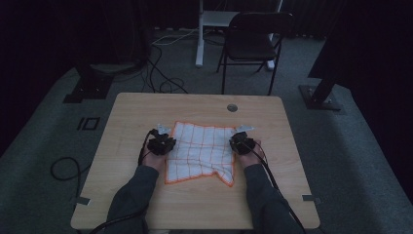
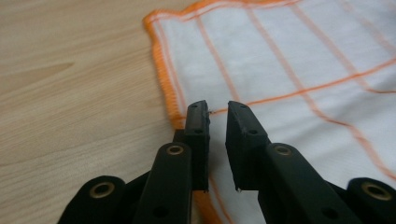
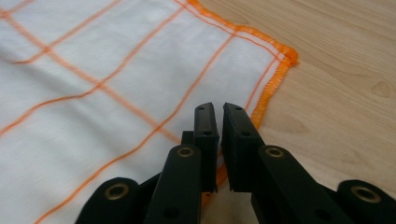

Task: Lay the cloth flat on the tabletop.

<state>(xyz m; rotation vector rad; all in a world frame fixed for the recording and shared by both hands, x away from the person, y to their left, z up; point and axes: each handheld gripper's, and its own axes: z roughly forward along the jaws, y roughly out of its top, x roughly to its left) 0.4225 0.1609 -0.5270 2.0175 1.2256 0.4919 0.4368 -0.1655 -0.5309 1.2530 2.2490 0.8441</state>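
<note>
A white cloth with an orange grid and orange hem (image 1: 202,146) lies spread on the wooden table (image 1: 141,109), its near edge rumpled. My left gripper (image 1: 164,134) sits at the cloth's left edge and my right gripper (image 1: 242,132) at its right edge. In the left gripper view the left gripper (image 2: 218,112) stands open with a clear gap, just above the cloth (image 2: 280,60) near its hem. In the right gripper view the right gripper (image 3: 215,112) has its jaws a narrow slit apart over the cloth (image 3: 93,60) by its corner. Neither pinches fabric.
A round cable hole (image 1: 232,107) sits near the table's far edge. Behind the table stand a dark folding chair (image 1: 253,41) and a white desk leg (image 1: 199,44). Cables (image 1: 160,73) trail across the grey carpet.
</note>
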